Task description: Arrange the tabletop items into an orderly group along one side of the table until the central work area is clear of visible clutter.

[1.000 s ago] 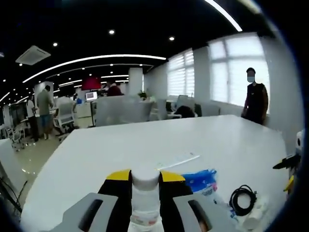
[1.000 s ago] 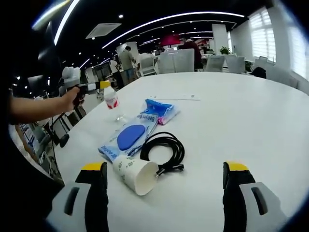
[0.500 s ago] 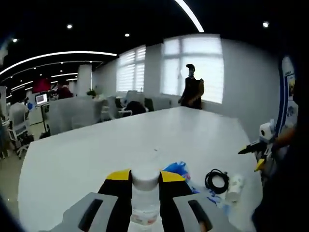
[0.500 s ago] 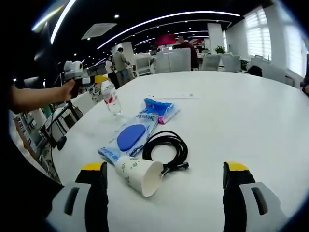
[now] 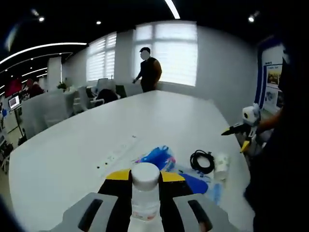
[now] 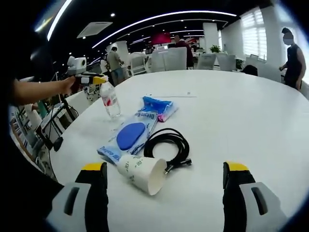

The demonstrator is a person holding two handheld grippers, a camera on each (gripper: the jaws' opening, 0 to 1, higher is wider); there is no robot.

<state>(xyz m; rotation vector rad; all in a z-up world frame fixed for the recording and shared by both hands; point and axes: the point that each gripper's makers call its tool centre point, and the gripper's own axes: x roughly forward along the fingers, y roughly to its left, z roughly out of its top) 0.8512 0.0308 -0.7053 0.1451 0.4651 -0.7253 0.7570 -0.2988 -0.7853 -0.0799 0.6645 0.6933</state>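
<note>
1. The left tool [image 6: 99, 79] is clamped on the bottle [image 6: 110, 100] near the table [image 6: 251, 116] edge; a loose grip risks dropping it.
2. The tipped cup [image 6: 143, 173] beside the cable [image 6: 166, 142] may roll.
3. The right tool [image 6: 164, 176] stands apart, empty.
</note>
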